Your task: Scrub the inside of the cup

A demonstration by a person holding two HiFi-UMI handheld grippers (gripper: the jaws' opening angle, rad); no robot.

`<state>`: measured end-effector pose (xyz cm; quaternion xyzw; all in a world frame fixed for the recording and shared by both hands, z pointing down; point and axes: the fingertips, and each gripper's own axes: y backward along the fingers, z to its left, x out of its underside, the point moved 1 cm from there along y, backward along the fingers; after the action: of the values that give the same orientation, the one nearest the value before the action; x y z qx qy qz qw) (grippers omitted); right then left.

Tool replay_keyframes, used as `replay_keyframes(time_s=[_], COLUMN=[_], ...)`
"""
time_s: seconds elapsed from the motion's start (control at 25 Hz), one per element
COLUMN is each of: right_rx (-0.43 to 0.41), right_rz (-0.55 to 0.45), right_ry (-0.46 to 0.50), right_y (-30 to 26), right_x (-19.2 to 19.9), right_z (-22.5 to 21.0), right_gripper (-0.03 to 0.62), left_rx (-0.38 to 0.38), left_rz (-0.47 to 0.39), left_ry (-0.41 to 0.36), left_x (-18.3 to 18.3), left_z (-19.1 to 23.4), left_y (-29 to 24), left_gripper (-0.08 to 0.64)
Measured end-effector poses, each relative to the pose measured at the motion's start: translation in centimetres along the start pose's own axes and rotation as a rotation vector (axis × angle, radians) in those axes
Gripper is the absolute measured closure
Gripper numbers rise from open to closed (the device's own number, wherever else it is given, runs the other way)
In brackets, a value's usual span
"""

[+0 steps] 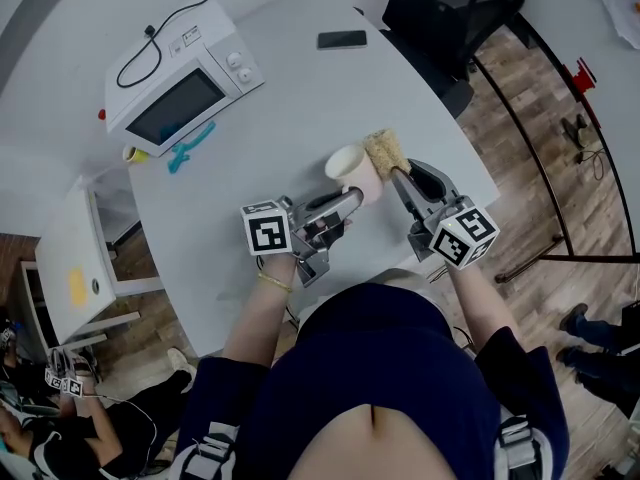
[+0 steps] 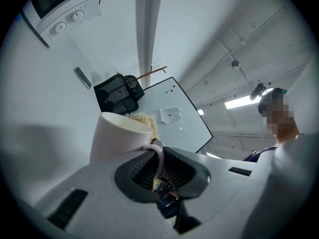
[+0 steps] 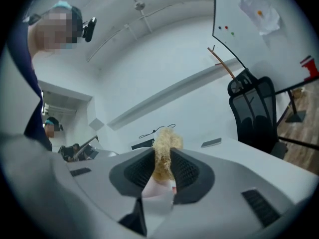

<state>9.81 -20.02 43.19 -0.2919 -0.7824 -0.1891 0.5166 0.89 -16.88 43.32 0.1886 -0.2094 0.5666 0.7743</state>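
Observation:
My left gripper (image 1: 352, 202) is shut on the handle of a pale pink cup (image 1: 352, 170), which it holds over the white table (image 1: 260, 128). In the left gripper view the handle (image 2: 158, 153) sits pinched between the dark pads and the cup body (image 2: 117, 138) stands ahead of them. My right gripper (image 1: 402, 176) is shut on a tan fibrous scrubber (image 1: 385, 153), whose tuft lies right beside the cup's rim on its right. In the right gripper view the scrubber (image 3: 164, 151) sticks out from between the pads. Whether it touches the cup I cannot tell.
A white microwave (image 1: 185, 83) stands at the table's far left, with a teal tool (image 1: 190, 146) and a small yellow thing (image 1: 135, 154) by it. A black phone (image 1: 342, 39) lies at the far edge. A black chair (image 1: 450, 13) stands beyond the table's right corner.

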Motion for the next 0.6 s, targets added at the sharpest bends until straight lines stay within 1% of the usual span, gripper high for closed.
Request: replay_keyframes(time_s=[0.12, 0.24, 0.4, 0.6], right_rx=[-0.052, -0.133, -0.263, -0.400], right_rz=[-0.002, 0.003, -0.012, -0.037], right_ry=[-0.110, -0.235, -0.420, -0.567], right_y=[0.1, 0.3, 0.7, 0.6], right_x=[-0.1, -0.3, -0.8, -1.1], right_z=[-0.7, -1.5, -2.2, -2.0], right_gripper=[0.485, 0.485, 0.485, 0.485], left_rx=[0.052, 0.114, 0.238, 0.391], left_rz=[0.012, 0.031, 0.057, 0.087], left_ry=[-0.011, -0.022, -0.037, -0.040], left_x=[0.0, 0.1, 0.3, 0.0], left_z=[-1.0, -2.3, -5.2, -8.4], left_y=[0.2, 0.1, -0.1, -0.4], left_gripper=[0.515, 0.515, 0.517, 0.516])
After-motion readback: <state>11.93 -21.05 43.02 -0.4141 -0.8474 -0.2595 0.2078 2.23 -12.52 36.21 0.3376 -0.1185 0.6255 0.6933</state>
